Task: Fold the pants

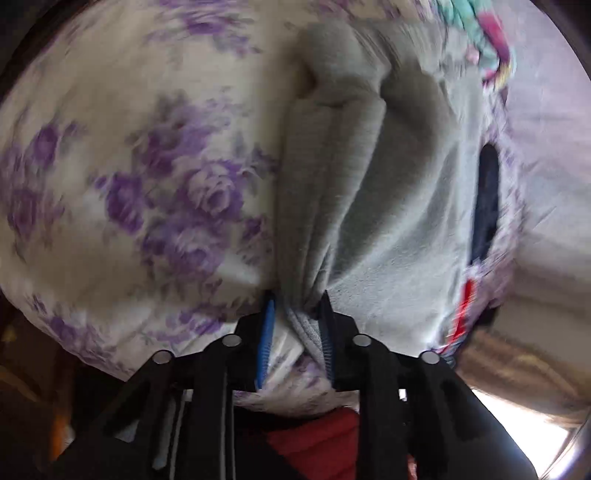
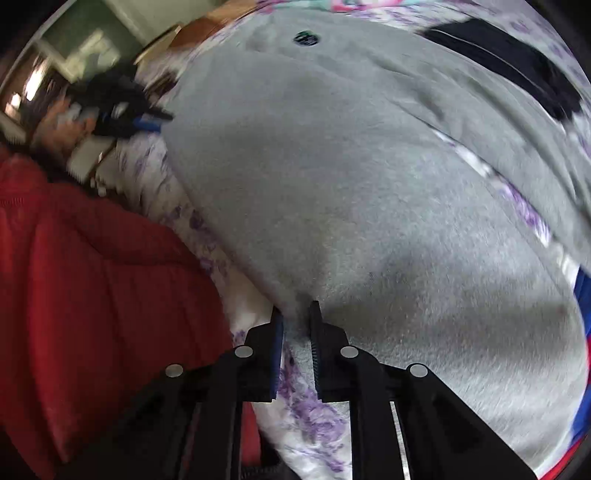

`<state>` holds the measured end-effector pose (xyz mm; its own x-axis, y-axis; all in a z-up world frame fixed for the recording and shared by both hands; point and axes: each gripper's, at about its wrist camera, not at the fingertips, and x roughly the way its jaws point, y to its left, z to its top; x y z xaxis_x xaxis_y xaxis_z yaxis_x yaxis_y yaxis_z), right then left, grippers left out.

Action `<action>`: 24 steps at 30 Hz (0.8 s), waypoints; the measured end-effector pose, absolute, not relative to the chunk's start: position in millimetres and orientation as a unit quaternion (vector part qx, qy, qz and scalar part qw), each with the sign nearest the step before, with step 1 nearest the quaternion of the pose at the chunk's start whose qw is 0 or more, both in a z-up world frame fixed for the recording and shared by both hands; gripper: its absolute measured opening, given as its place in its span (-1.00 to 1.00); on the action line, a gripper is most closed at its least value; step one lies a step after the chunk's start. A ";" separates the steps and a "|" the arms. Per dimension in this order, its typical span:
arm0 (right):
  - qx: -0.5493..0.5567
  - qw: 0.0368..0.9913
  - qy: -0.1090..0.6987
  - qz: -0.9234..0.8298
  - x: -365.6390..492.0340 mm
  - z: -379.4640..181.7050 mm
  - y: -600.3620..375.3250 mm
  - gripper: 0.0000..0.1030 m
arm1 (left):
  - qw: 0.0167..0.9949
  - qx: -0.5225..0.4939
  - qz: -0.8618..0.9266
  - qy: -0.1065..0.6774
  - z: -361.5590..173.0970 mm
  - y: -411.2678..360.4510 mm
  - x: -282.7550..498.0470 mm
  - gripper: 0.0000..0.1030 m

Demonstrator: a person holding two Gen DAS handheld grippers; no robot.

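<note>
In your left wrist view, the sheet (image 1: pixel 110 155), white with purple roses, fills the left half of the frame. At centre, the grey pants (image 1: pixel 369 192) run from the top middle down to the bottom middle, bunched into long folds. Your left gripper (image 1: pixel 297 314) sits at bottom centre, its jaws narrow and pinching a gathered ridge of the pants; the cloth is pressed against the right finger, and the sheet shows in the gap beside the blue pad (image 1: pixel 266 343) of the left finger. Right of the pants, a dark strip (image 1: pixel 487 199) with a red patch (image 1: pixel 466 302) below it lies at the pants' right edge; the blur hides what it is. A teal and pink cloth (image 1: pixel 487 33) sits at the upper right.

In your right wrist view, your red sleeve (image 2: pixel 92 277) fills the left side. Above it, at the upper left, your left hand (image 2: pixel 62 122) holds the left gripper (image 2: pixel 147 120) at the pants' left edge. The pants (image 2: pixel 351 184) spread flat over most of the frame, lying on the sheet (image 2: pixel 310 417), which shows at bottom centre. Your right gripper (image 2: pixel 295 314) is at bottom centre, jaws narrow, closed on the near edge of the pants. A black cloth (image 2: pixel 509 74) lies at the upper right, beside the pants. A blue and red edge (image 2: pixel 581 295) shows at the far right.
</note>
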<state>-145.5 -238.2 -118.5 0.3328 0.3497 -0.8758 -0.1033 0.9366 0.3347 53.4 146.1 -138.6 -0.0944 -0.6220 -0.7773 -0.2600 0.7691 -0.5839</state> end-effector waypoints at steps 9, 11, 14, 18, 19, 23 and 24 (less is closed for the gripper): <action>0.291 0.839 0.456 -0.061 -224.2 -79.0 -351.6 -0.03 | 0.766 -0.110 -0.172 0.610 -31.7 114.3 87.6 0.50; 0.345 0.826 0.418 -0.155 -258.9 -81.5 -380.1 -0.03 | 0.758 -0.105 -0.174 0.620 -42.8 96.8 96.9 0.50; 0.373 0.803 0.396 -0.244 -287.3 -88.5 -395.8 -0.03 | 0.750 -0.065 -0.156 0.639 -68.9 73.9 101.3 0.50; 0.353 0.775 0.428 -0.304 -294.1 -113.0 -398.8 -0.03 | 0.728 0.016 -0.091 0.680 -127.6 57.3 102.5 0.92; 0.327 0.754 0.483 -0.302 -283.8 -128.0 -396.3 -0.04 | 0.734 0.000 -0.086 0.674 -130.2 61.5 102.9 0.92; 0.226 0.776 0.501 -0.309 -265.8 -117.2 -385.6 -0.04 | 0.731 -0.003 -0.073 0.678 -123.7 58.3 109.4 0.92; 0.228 0.797 0.463 -0.314 -267.7 -99.4 -388.2 -0.04 | 0.732 -0.012 -0.069 0.677 -117.9 58.3 111.7 0.91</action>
<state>-267.7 -388.2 -99.4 0.3754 -0.2890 -0.8807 0.7111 0.6992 0.0737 111.7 58.3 -117.9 0.0731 -0.1173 -0.9904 0.0845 0.9902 -0.1110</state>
